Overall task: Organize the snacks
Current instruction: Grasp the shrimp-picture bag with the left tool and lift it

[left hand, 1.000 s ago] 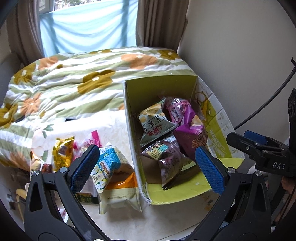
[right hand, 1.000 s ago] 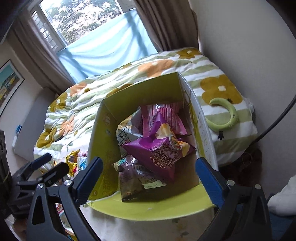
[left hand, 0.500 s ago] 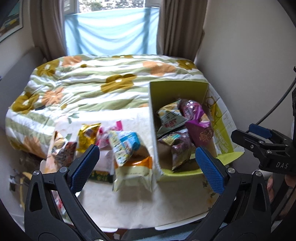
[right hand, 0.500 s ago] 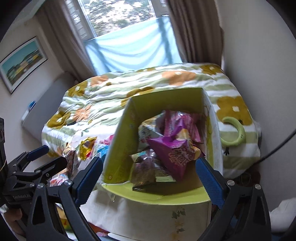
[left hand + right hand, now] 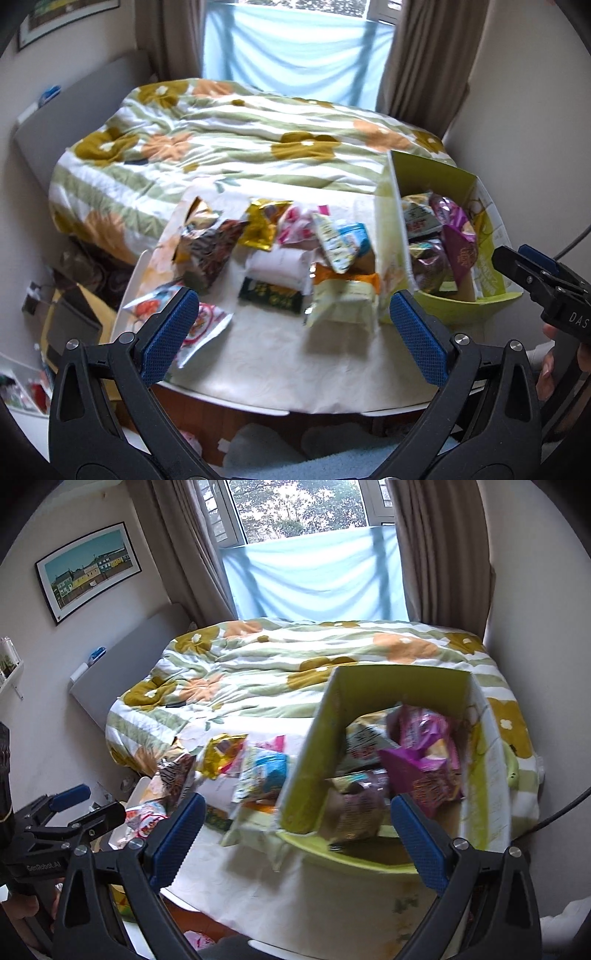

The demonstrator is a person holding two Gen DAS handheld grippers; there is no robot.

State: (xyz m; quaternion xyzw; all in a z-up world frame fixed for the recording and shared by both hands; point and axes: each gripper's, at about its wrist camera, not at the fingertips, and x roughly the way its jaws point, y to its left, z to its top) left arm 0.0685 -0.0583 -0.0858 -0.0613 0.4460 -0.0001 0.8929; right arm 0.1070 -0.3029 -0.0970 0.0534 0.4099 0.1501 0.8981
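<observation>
The left tongs [image 5: 291, 334] are spread wide with nothing between the blue pads, hovering over the near edge of the surface [image 5: 280, 369], which is covered by a pale cloth. The right tongs [image 5: 299, 836] are likewise wide apart and empty, held above the near end of the yellow-green box [image 5: 303, 753]; in the left wrist view they show just past the box's near right corner, with a hand [image 5: 550, 373] below them. The box stands on the right part of the surface with its top open and already holds several snack packets, among them a purple bag [image 5: 424, 771] and a brownish foil bag [image 5: 354, 812]. Just left of the box, loose snacks lie in a heap: a white-and-orange bag [image 5: 343, 299] against the box wall, a blue-and-white packet [image 5: 343, 240] on top of it, a gold packet [image 5: 262, 225] farther left, a dark green packet [image 5: 271, 295], and a dark patterned bag [image 5: 210, 254] farthest from the box. Behind the box spreads a bed with a flowered quilt [image 5: 236, 140].
</observation>
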